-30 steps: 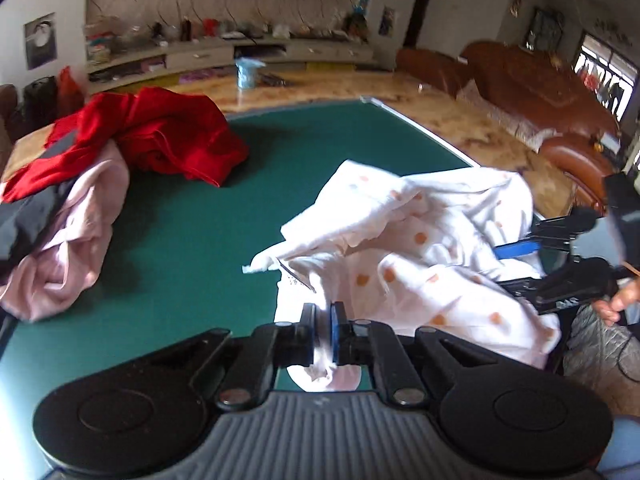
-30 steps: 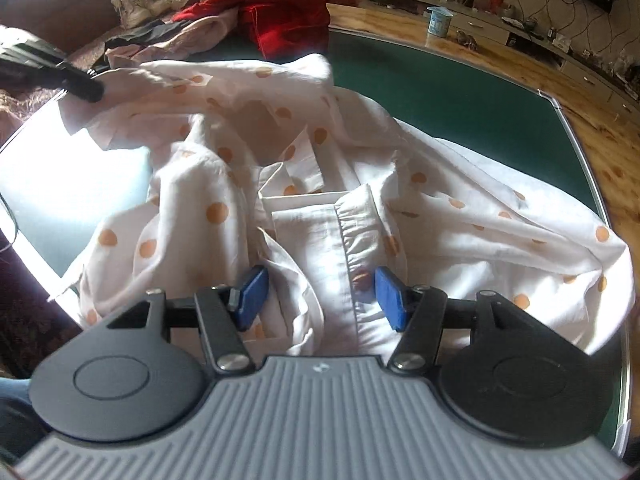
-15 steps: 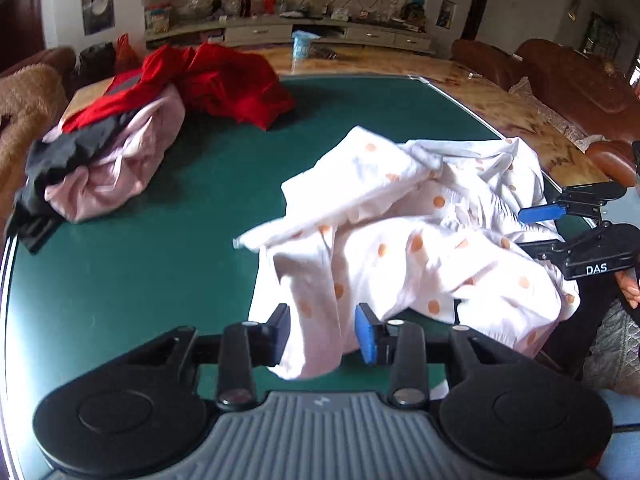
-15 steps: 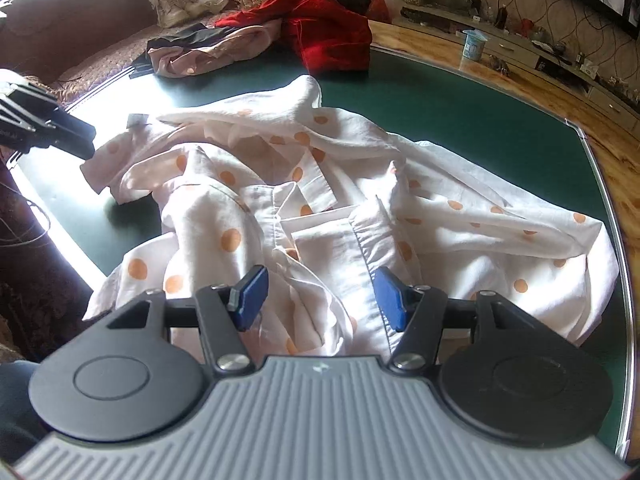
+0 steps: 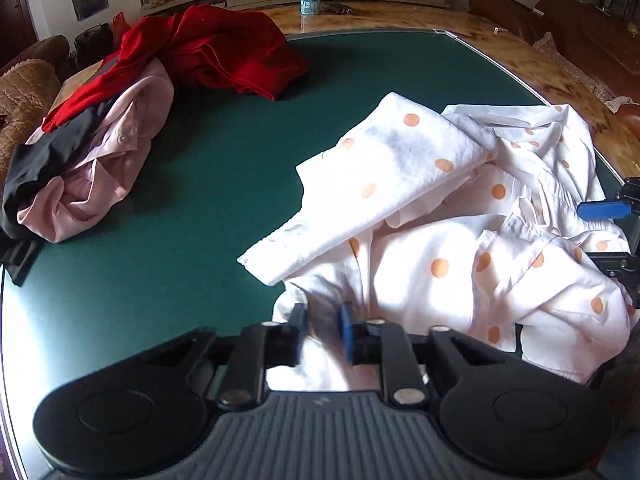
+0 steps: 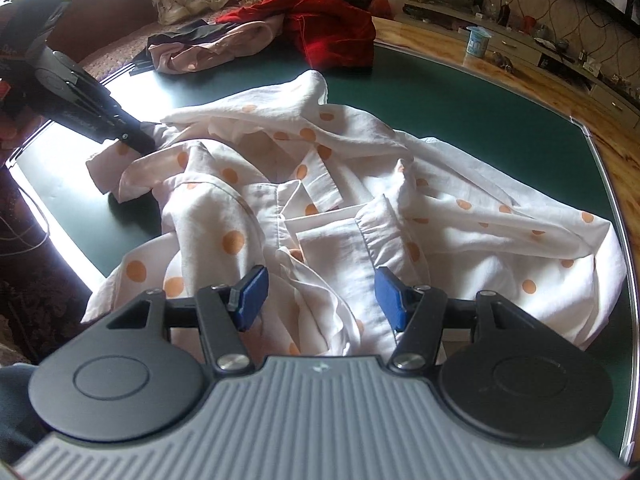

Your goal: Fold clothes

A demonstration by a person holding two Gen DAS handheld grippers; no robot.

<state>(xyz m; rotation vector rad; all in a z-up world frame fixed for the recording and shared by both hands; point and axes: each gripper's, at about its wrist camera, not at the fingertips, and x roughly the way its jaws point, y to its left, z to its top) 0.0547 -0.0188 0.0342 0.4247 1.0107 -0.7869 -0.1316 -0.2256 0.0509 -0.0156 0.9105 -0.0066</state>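
The white shirt with orange dots (image 5: 440,216) lies crumpled on the near part of the green worktop (image 5: 200,184), and its lower edge hangs over the near rim, out of sight. One sleeve (image 5: 360,184) lies across the top of the heap, with the cuff end pointing to the bare green surface.

The left claw (image 5: 323,330) is closing. A fold of the shirt is between its blue pads, but this spot is blurred, so I cannot tell if the pads already press on the cloth. In the right wrist view the same claw (image 6: 138,140) shows only as a dark tip at the shirt's far left edge; its opening is hidden there.

The right claw (image 6: 320,294) stands wide open over the collar area. Cloth lies under and between its pads (image 6: 252,290), and neither pad presses on it.

At the far side lie a red garment (image 5: 224,52), a pink one (image 5: 100,168) and a dark one (image 5: 28,172), piled partly over each other; the dark one is partly cut off by the frame. A small cup (image 5: 310,0) stands beyond them.
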